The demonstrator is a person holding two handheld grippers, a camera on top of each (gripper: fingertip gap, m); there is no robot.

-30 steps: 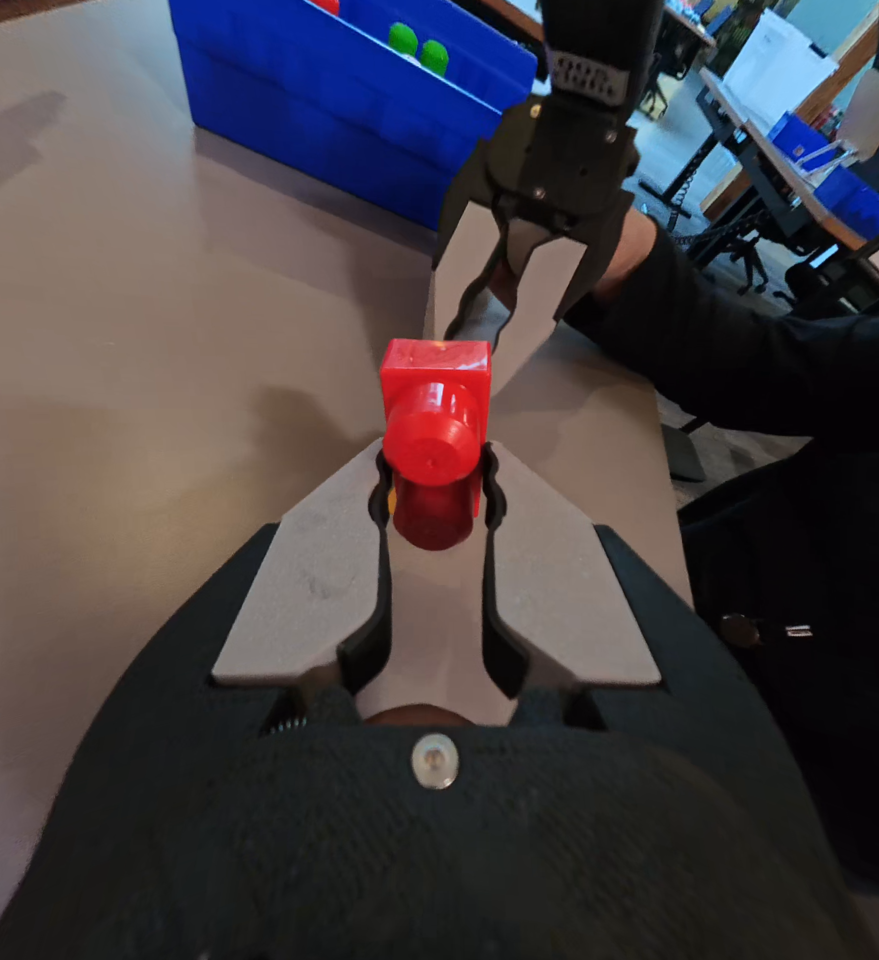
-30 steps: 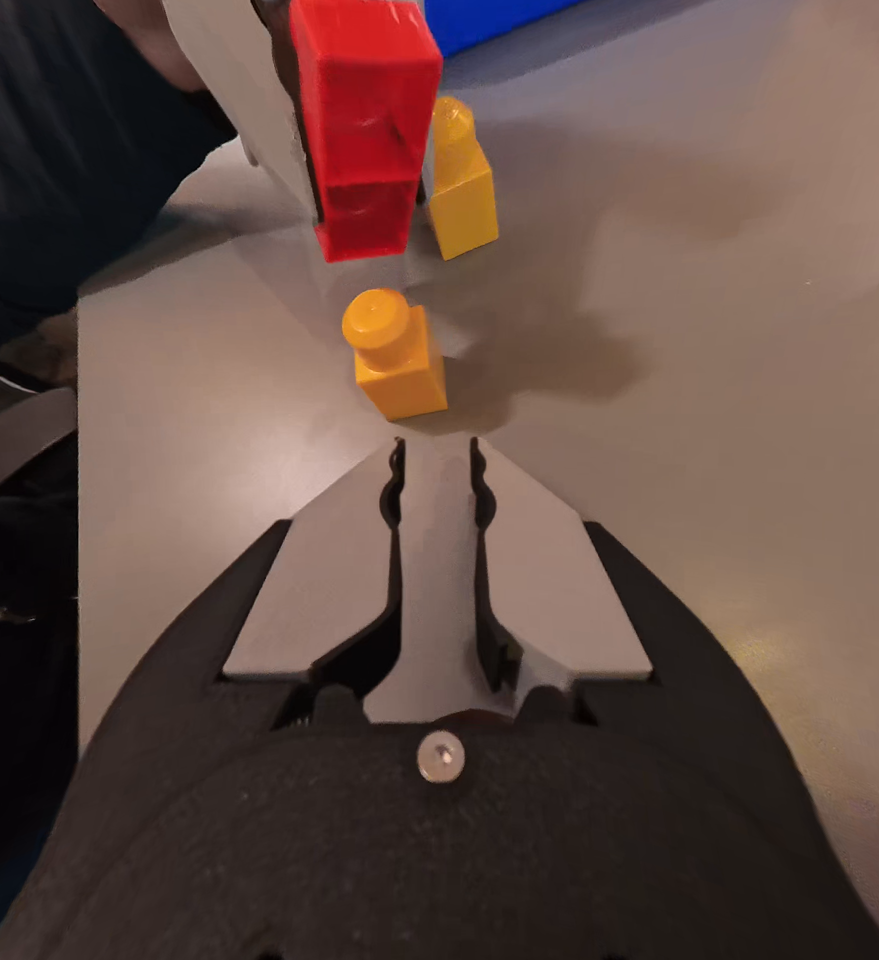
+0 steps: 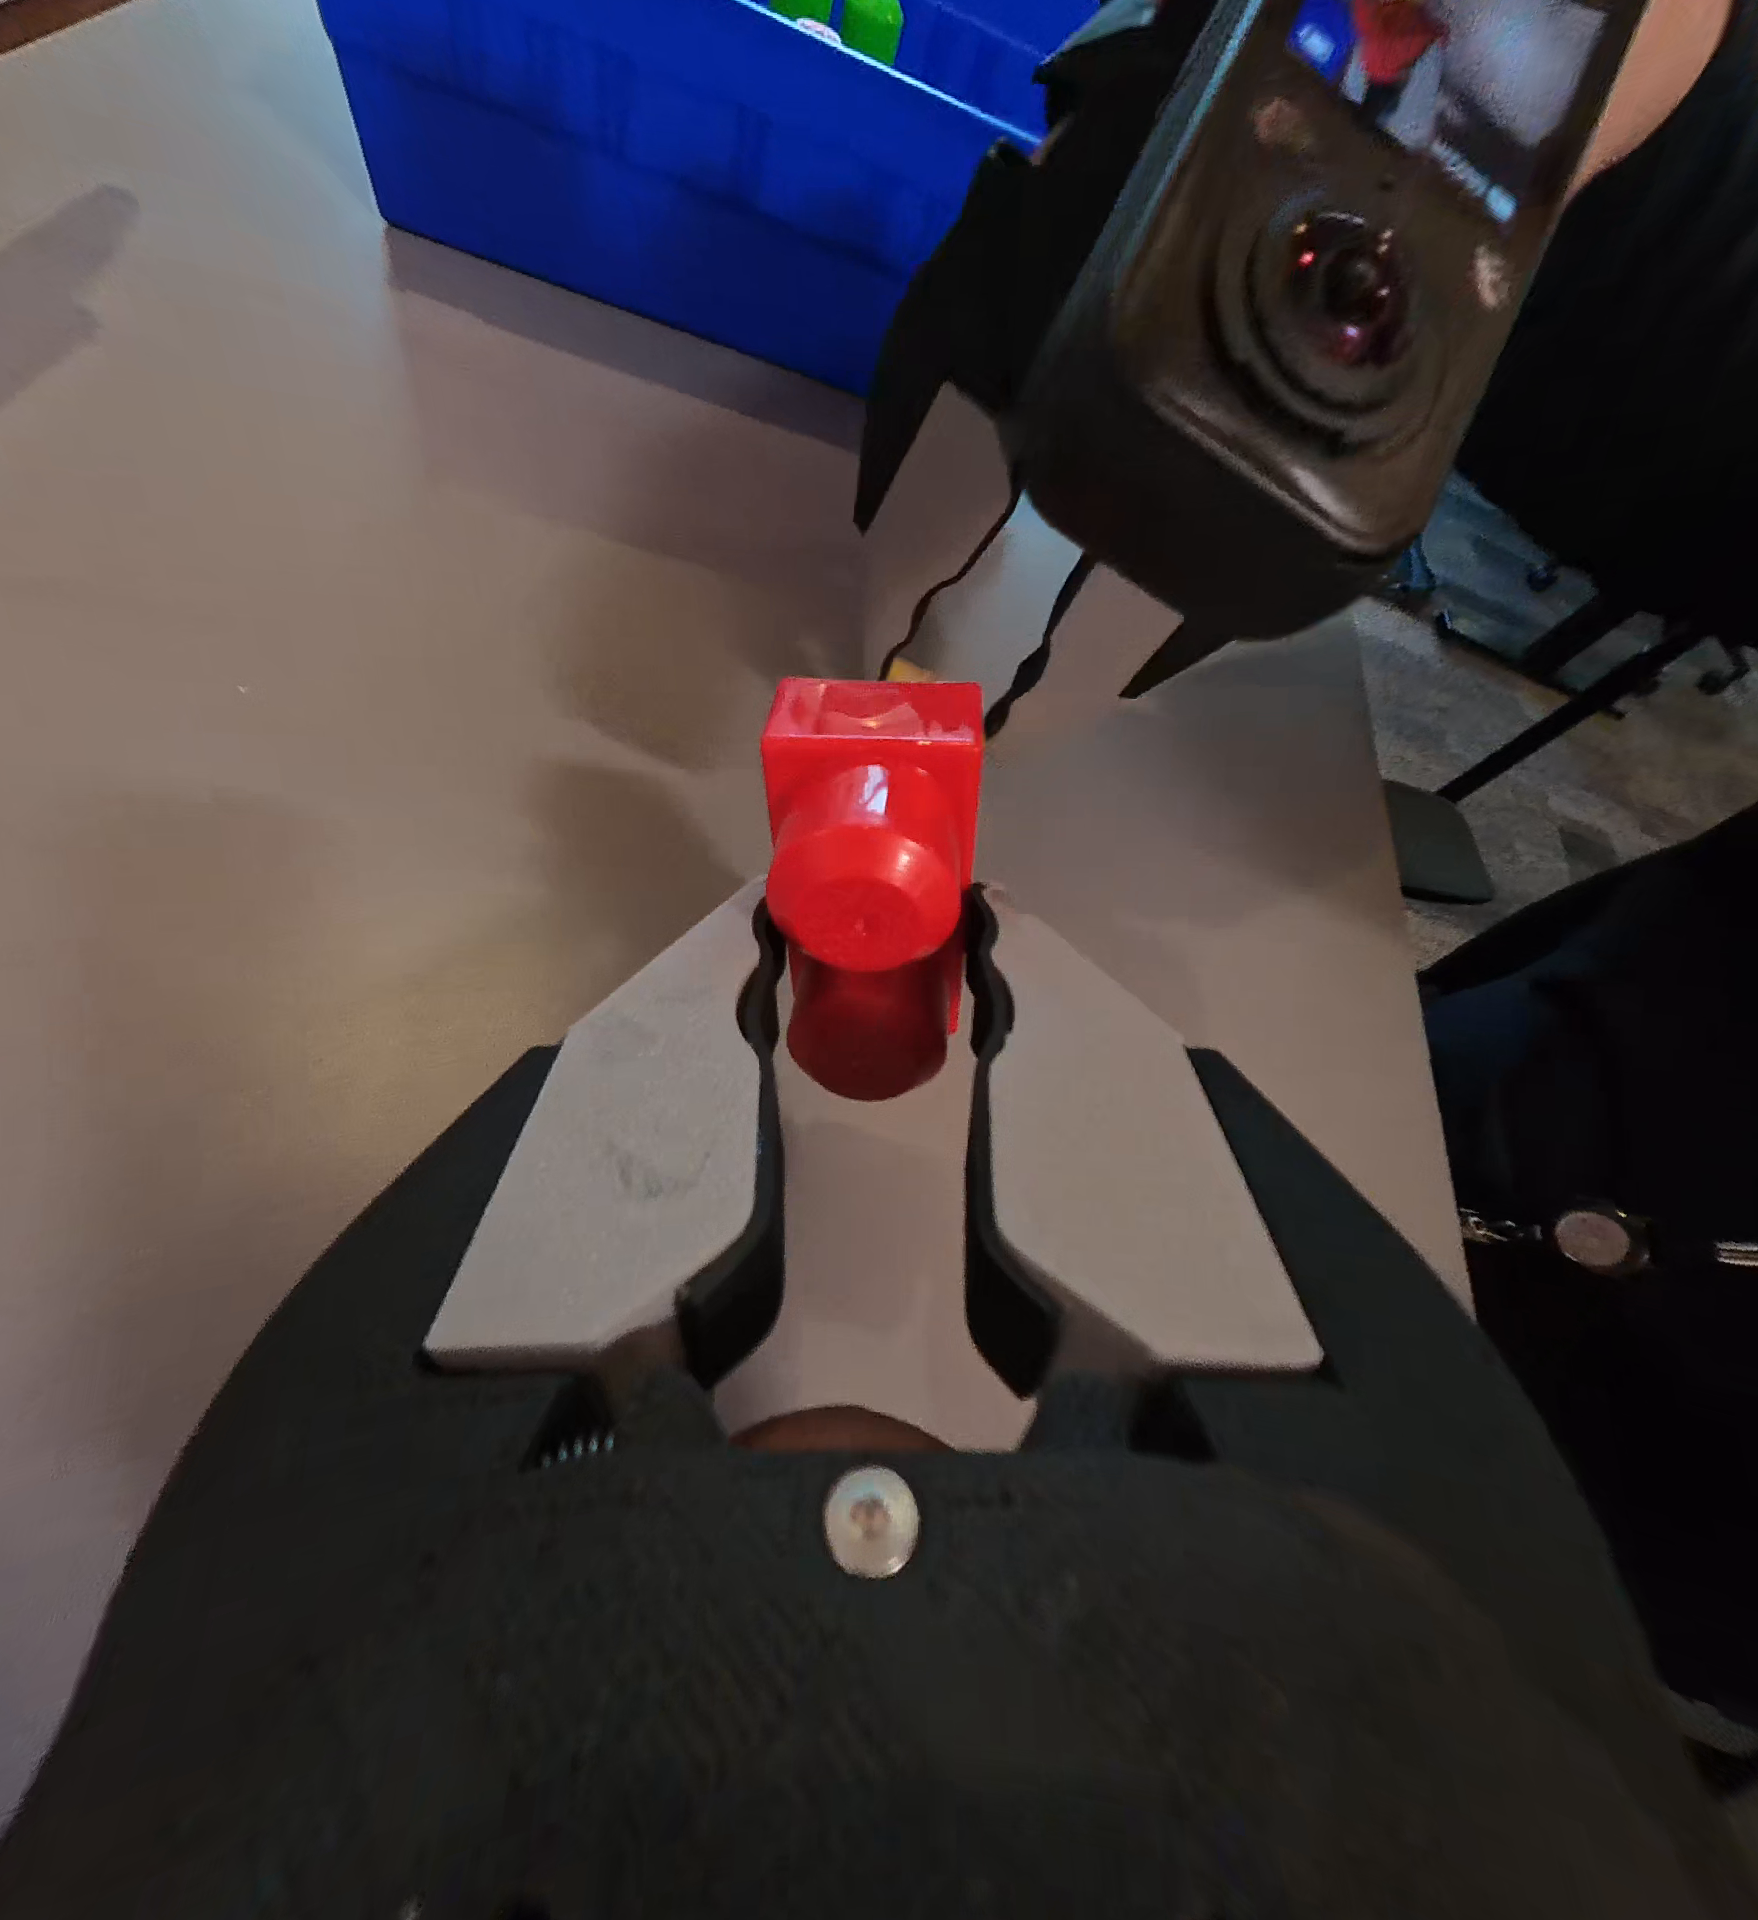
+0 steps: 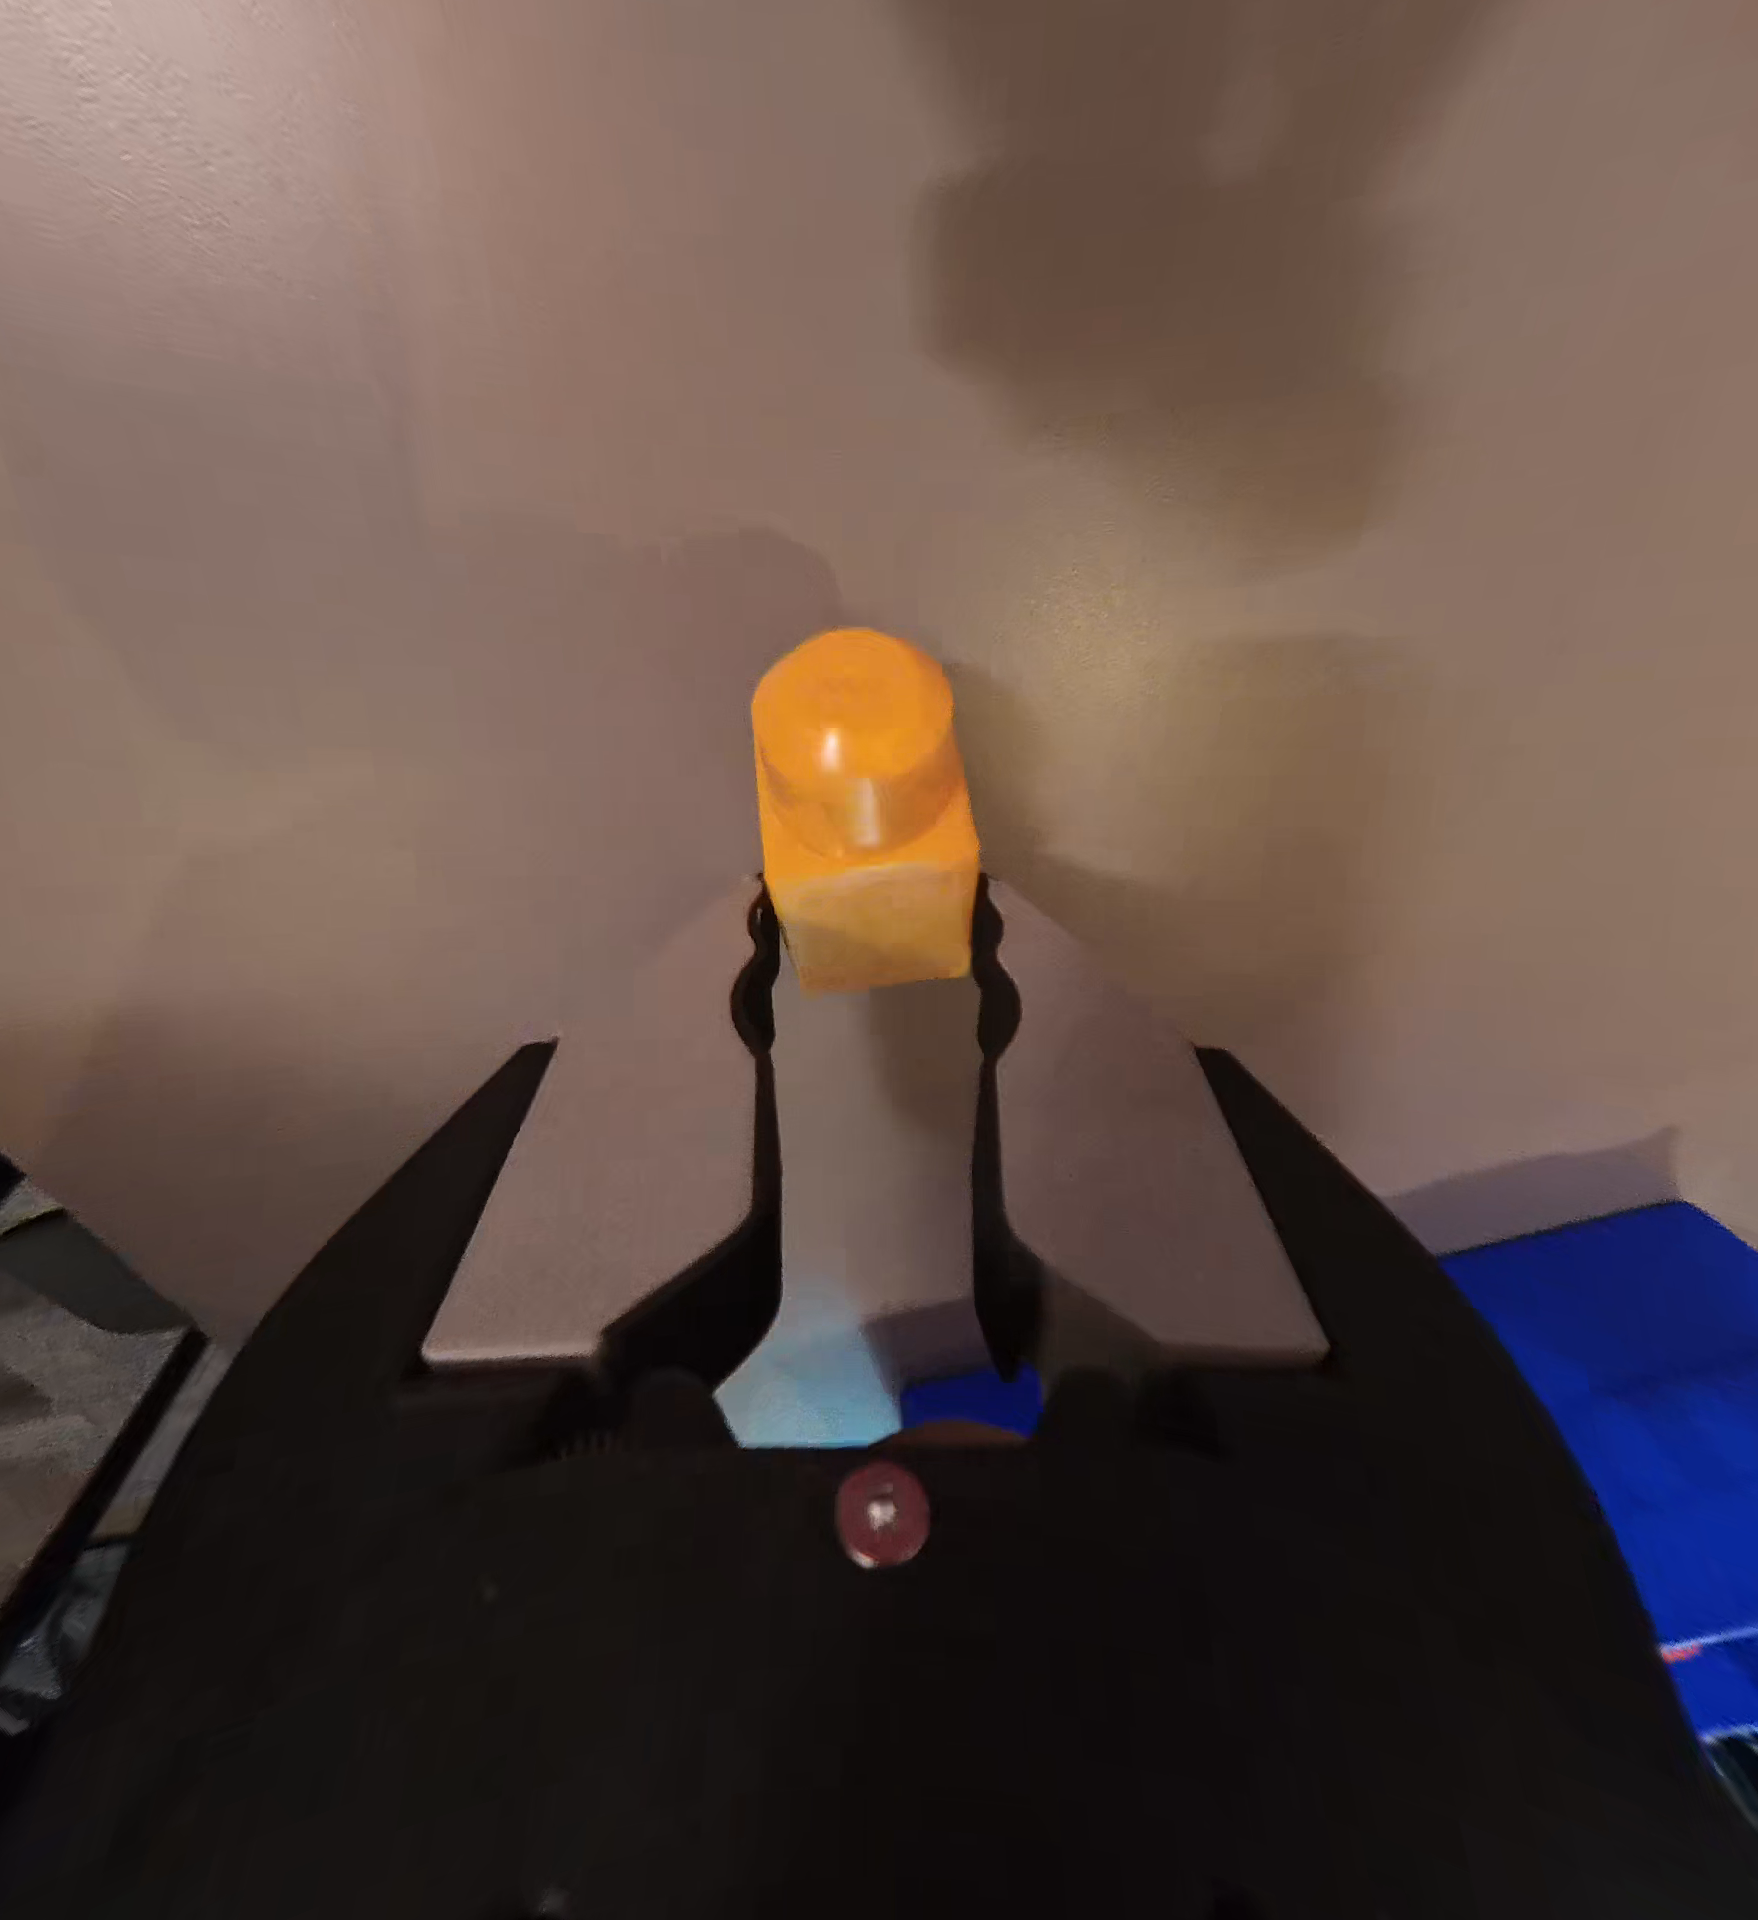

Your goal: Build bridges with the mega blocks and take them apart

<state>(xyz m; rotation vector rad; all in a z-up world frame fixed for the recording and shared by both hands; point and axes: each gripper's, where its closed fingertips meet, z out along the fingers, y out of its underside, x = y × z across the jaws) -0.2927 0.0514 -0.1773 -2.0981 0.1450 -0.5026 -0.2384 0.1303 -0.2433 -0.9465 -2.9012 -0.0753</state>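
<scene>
With no bridge visible anywhere: left gripper (image 3: 870,935) clamped on red two-stud block (image 3: 873,831), right gripper (image 4: 870,935) pinching yellow single-stud block (image 4: 859,821) at fingertips; assembly or teardown unclear

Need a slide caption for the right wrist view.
Right gripper shut on a yellow block above the table.

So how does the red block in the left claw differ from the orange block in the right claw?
The red block looks like two stacked pieces, while the orange block is a single one-stud piece. The red block's stud points back toward its own camera, while the orange block's stud points away, past the tips. The red block is sharp, while the orange block is blurred. Both sit clamped at the tips, in the left claw and the right claw.
</scene>
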